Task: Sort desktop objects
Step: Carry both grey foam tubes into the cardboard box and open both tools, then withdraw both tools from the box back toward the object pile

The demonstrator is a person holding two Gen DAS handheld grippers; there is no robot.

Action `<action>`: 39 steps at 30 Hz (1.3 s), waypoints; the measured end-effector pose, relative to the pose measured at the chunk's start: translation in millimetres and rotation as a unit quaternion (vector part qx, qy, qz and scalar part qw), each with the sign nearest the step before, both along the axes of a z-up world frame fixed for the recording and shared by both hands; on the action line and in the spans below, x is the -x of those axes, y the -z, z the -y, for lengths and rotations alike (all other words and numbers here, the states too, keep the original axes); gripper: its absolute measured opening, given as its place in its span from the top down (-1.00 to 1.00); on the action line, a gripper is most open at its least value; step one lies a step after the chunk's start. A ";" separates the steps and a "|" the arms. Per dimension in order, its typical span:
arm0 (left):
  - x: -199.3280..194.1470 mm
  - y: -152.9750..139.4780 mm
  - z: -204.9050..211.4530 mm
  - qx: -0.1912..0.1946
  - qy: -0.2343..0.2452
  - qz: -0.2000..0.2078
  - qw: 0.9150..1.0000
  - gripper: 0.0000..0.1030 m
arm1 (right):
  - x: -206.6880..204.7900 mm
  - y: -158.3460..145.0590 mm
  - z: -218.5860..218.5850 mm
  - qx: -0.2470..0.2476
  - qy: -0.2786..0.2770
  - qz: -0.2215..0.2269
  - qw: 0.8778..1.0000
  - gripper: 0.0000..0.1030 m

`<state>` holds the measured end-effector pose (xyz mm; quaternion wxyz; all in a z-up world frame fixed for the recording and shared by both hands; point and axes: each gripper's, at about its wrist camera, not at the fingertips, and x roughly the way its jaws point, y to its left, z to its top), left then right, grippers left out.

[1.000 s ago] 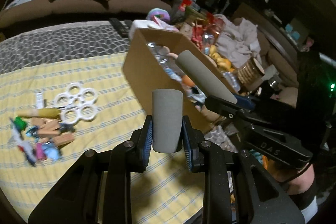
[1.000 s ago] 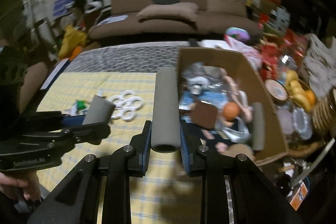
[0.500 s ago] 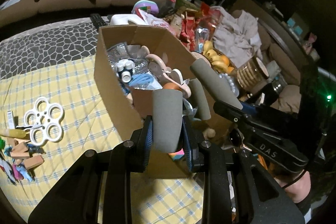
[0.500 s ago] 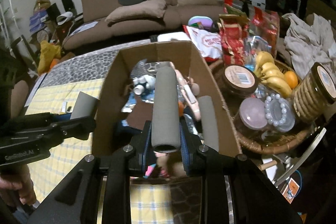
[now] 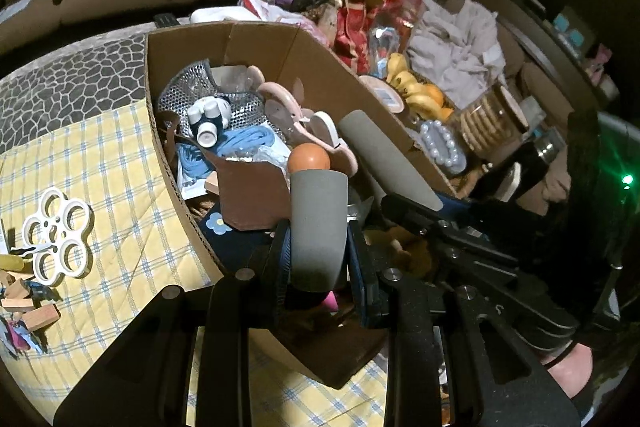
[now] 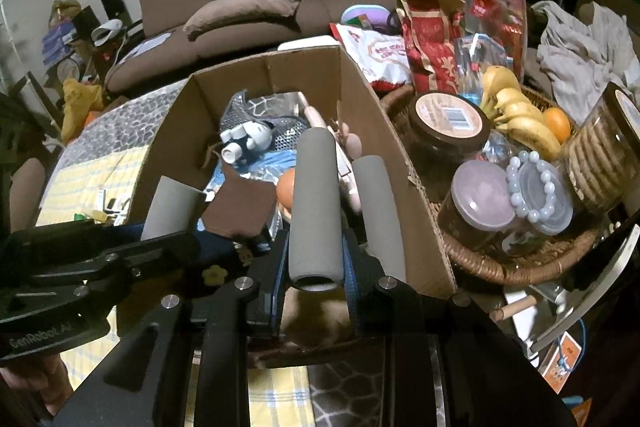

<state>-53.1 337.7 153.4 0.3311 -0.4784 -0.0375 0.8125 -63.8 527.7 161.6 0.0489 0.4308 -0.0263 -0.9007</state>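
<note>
My left gripper (image 5: 318, 259) is shut on a short grey foam tube (image 5: 318, 223) and holds it over the near end of the open cardboard box (image 5: 160, 115). My right gripper (image 6: 316, 267) is shut on a long grey foam tube (image 6: 316, 203), also above the box (image 6: 400, 163). Each gripper shows in the other's view, the left gripper (image 6: 120, 255) to the left, the right gripper (image 5: 440, 227) to the right. Another grey tube (image 6: 378, 211) lies in the box along its right wall, with an orange ball (image 5: 309, 158), a brown piece (image 5: 252, 193) and a white toy (image 5: 208, 117).
A white ring-shaped toy (image 5: 56, 237) and small wooden blocks (image 5: 30, 307) lie on the yellow checked cloth (image 5: 100, 163) left of the box. A wicker basket (image 6: 520, 263) with jars, bananas and a bead bracelet stands right of the box. A sofa is behind.
Both grippers have moved from over the yellow cloth to above the box, still holding their tubes. The box now fills the middle of both views.
</note>
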 end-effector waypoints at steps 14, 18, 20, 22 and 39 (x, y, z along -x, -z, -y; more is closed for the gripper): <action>-0.8 0.9 -7.3 0.031 0.000 -0.019 0.999 0.49 | 1.5 3.0 -3.3 -0.004 0.002 0.007 1.000 0.48; -3.6 -2.9 -5.0 0.031 -0.002 -0.027 0.999 0.05 | -0.9 0.7 -5.0 -0.004 0.007 0.005 1.000 0.28; -5.0 -7.1 -3.4 0.027 -0.003 -0.031 0.999 -0.13 | -3.5 -3.0 -6.0 -0.001 0.010 0.000 1.000 0.27; -7.2 -12.0 -2.7 0.029 -0.007 -0.039 0.999 -0.47 | -6.2 -7.4 -5.8 0.000 0.013 -0.003 1.000 0.22; -47.2 -60.6 59.9 0.034 -0.038 -0.097 0.994 -1.00 | -41.0 -51.8 34.8 -0.013 0.002 -0.029 0.999 -0.83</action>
